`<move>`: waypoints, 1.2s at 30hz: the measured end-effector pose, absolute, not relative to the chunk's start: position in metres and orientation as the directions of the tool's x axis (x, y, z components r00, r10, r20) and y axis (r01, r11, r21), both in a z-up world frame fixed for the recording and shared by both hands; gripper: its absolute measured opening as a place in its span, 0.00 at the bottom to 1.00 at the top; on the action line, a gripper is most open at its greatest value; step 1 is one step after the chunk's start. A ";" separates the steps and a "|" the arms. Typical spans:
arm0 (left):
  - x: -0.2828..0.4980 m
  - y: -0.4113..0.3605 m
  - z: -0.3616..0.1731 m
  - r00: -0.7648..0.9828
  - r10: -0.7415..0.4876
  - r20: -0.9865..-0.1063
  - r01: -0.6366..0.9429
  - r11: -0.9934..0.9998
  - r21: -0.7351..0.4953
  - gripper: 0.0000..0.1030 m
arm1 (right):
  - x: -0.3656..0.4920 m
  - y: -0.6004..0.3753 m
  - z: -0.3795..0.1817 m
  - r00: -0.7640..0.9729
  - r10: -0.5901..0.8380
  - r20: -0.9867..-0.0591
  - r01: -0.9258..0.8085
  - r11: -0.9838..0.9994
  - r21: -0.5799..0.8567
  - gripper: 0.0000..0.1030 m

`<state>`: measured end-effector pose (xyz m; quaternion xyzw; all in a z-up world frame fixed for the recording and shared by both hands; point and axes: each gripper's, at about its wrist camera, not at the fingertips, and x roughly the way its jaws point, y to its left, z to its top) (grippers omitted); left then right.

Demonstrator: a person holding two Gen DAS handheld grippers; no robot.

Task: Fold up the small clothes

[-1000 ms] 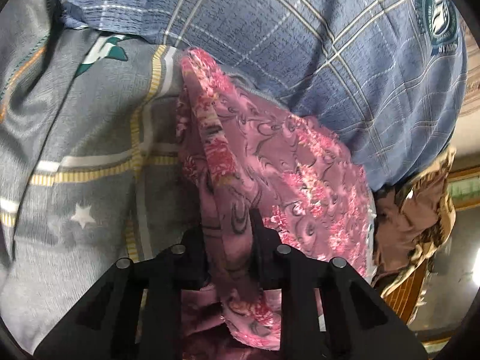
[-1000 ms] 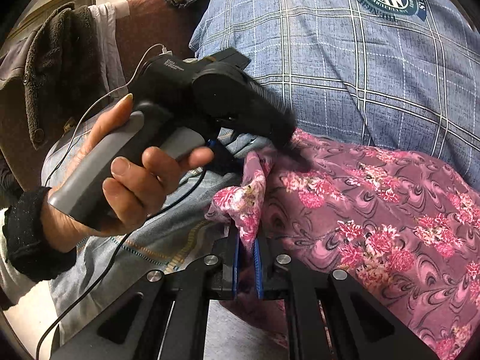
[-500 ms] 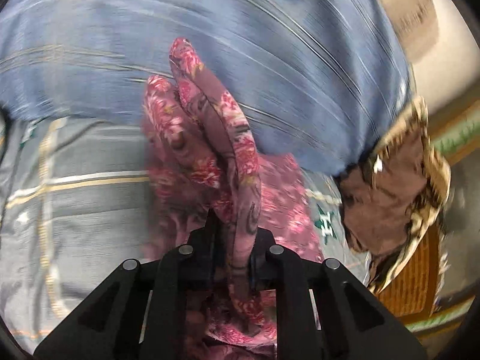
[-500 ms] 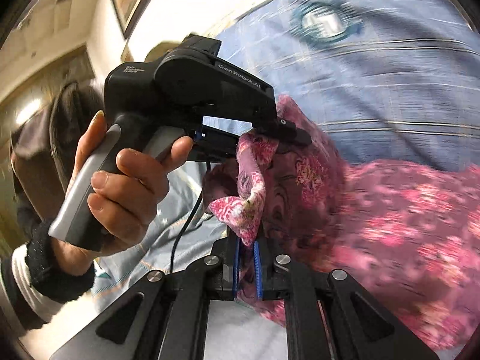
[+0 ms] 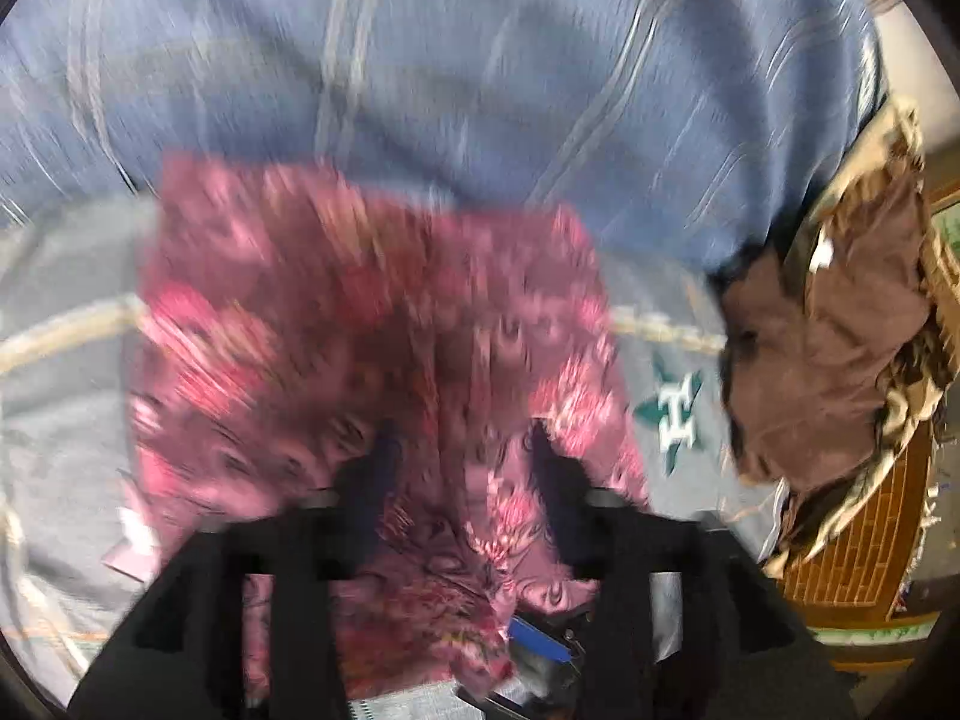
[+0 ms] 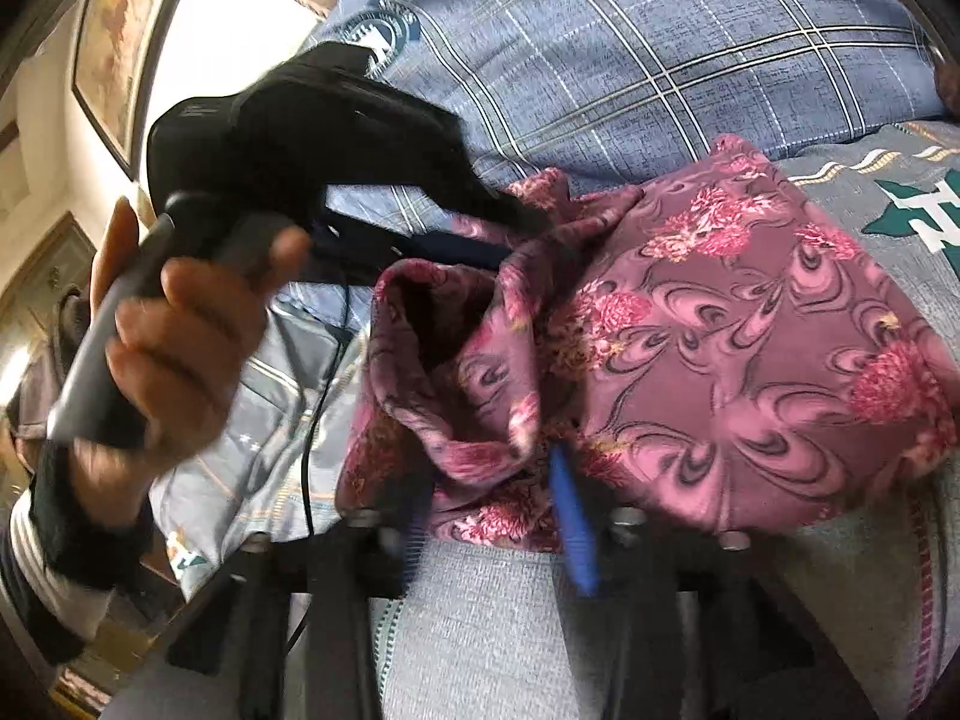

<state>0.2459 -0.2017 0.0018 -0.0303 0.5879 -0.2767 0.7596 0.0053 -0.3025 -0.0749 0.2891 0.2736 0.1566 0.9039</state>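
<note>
A pink floral cloth lies folded over on the grey bedsheet; it also shows in the right wrist view. My left gripper is open, its fingers spread over the cloth's near edge. My right gripper is open, with a bunched fold of the cloth resting between its fingers. The left gripper's black body, held in a hand, shows in the right wrist view, its tips at the cloth's far edge. The left wrist view is blurred.
A blue plaid pillow lies behind the cloth and shows in the right wrist view. A brown garment is heaped at the right over a wooden bed frame. A framed picture hangs on the wall.
Both grippers have opened and let the pink cloth go. The cloth, held up in a fold before, now lies down on the sheet. The left gripper is still moving.
</note>
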 end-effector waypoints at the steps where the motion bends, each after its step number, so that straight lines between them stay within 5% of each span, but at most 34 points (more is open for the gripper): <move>1: 0.247 -0.200 0.013 0.192 -0.437 -0.879 0.388 0.856 -0.341 0.70 | 0.003 -0.305 -0.074 0.809 0.445 -0.383 -0.135 0.775 0.617 0.57; 4: 0.252 -0.210 0.022 0.211 -0.359 -0.909 0.418 0.874 -0.249 0.71 | 0.012 -0.309 -0.072 0.819 0.449 -0.357 -0.134 0.754 0.643 0.71; 19: 0.255 -0.288 -0.071 0.176 0.087 -0.980 0.510 0.844 0.167 0.71 | 0.022 -0.305 -0.082 0.784 0.564 -0.260 -0.253 0.673 0.695 0.69; 21: 0.260 -0.278 -0.069 0.168 0.049 -0.984 0.486 0.865 0.126 0.54 | 0.027 -0.306 -0.082 0.786 0.560 -0.264 -0.247 0.674 0.696 0.61; 23: 0.268 -0.254 -0.064 0.157 -0.031 -0.987 0.429 0.902 0.040 0.19 | 0.031 -0.306 -0.083 0.788 0.544 -0.288 -0.219 0.686 0.694 0.51; 24: 0.270 -0.245 -0.063 0.142 -0.070 -0.987 0.409 0.913 -0.006 0.13 | 0.035 -0.305 -0.085 0.780 0.542 -0.314 -0.202 0.692 0.693 0.44; 26: 0.270 -0.230 -0.058 0.145 -0.132 -0.981 0.375 0.924 -0.069 0.07 | 0.043 -0.304 -0.087 0.757 0.555 -0.344 -0.195 0.695 0.692 0.17; 36: 0.225 -0.269 -0.001 0.214 -0.331 -0.919 0.485 0.853 -0.194 0.07 | -0.004 -0.376 -0.044 0.857 0.484 -0.175 -0.228 0.663 0.713 0.08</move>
